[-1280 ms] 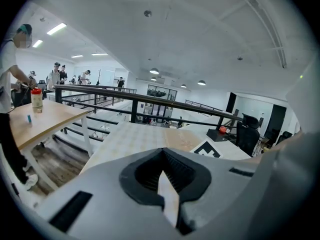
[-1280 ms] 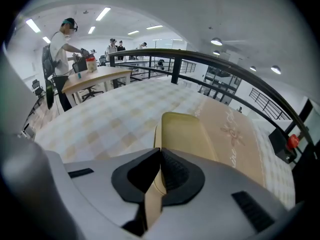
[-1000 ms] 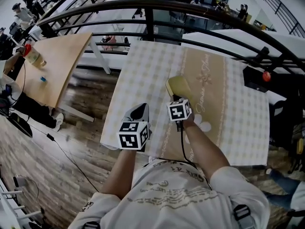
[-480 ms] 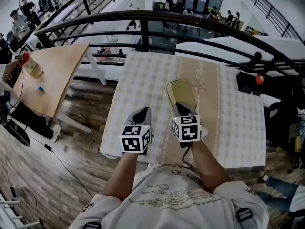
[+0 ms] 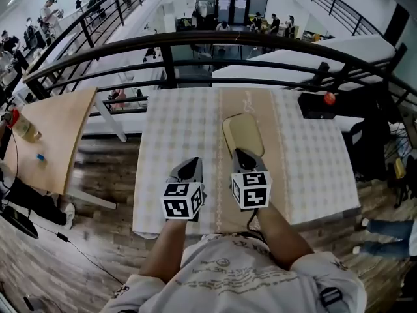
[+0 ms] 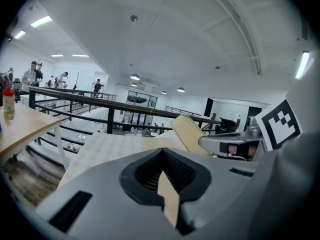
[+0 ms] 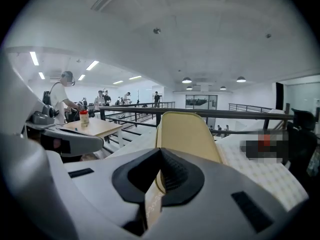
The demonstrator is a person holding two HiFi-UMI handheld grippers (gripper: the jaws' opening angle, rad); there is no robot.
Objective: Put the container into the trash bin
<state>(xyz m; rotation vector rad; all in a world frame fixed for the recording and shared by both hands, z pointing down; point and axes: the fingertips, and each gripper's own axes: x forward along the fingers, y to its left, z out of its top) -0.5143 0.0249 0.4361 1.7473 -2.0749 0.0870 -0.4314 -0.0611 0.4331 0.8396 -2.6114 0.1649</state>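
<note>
A flat, oblong beige container [image 5: 240, 134] hangs over the checked tablecloth, its near end clamped in my right gripper [image 5: 242, 155], which is shut on it. In the right gripper view the container [image 7: 187, 134] rises out of the shut jaws of that gripper [image 7: 159, 181], tilted up and away. My left gripper [image 5: 189, 168] hovers beside it at the table's near edge, shut with nothing in it. In the left gripper view this gripper [image 6: 162, 176] has its jaws together, and the container [image 6: 187, 131] shows at the right. No trash bin is in view.
The table [image 5: 176, 129] carries a beige and white checked cloth. A black rail [image 5: 195, 41] curves along its far side. A wooden table [image 5: 52, 129] with a bottle stands left. A black object with a red ball [image 5: 319, 103] sits at the far right corner.
My right gripper has drawn back toward my body with the container, which now stands more tilted up. The left gripper has hardly moved. The head view has swung upward.
</note>
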